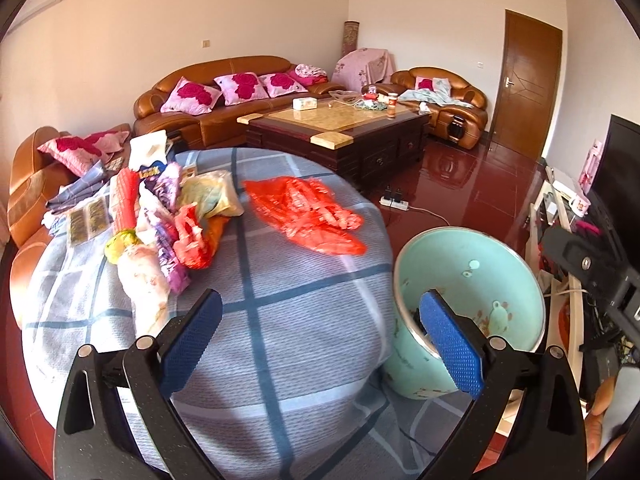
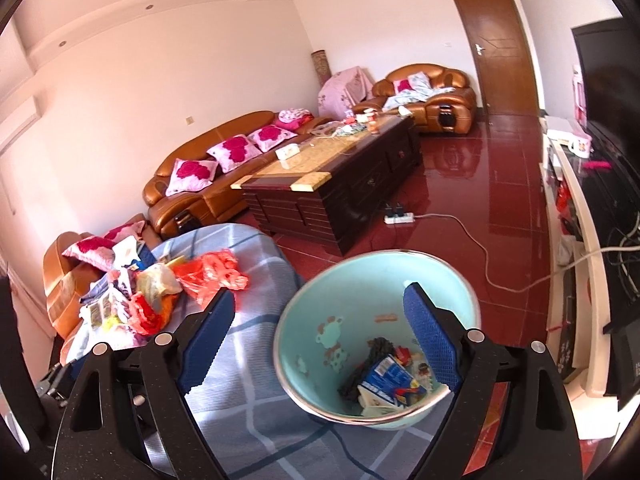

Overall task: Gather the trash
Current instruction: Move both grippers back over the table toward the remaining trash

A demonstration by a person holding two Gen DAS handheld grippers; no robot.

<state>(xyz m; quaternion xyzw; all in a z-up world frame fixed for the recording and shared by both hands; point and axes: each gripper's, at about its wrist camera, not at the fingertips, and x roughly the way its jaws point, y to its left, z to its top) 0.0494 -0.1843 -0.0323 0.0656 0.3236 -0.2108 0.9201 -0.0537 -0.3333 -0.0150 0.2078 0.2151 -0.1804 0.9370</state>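
Observation:
A pale green basin (image 1: 472, 280) (image 2: 340, 304) sits at the right edge of a table covered in blue checked cloth (image 1: 280, 320) (image 2: 248, 360). In the right wrist view it holds a blue packet (image 2: 386, 376) and other wrappers. A red plastic bag (image 1: 308, 212) (image 2: 212, 276) lies flat on the cloth. A pile of bags and wrappers (image 1: 160, 232) (image 2: 132, 300) lies at the table's left. My left gripper (image 1: 320, 332) is open and empty over the cloth. My right gripper (image 2: 320, 328) is open and empty above the basin.
An orange leather sofa (image 1: 240, 92) (image 2: 224, 168) with pink cushions stands behind. A dark coffee table (image 1: 340, 128) (image 2: 332, 184) stands mid-room. A power strip (image 2: 398, 218) and cable lie on the red floor. A TV stand (image 2: 580, 240) runs along the right.

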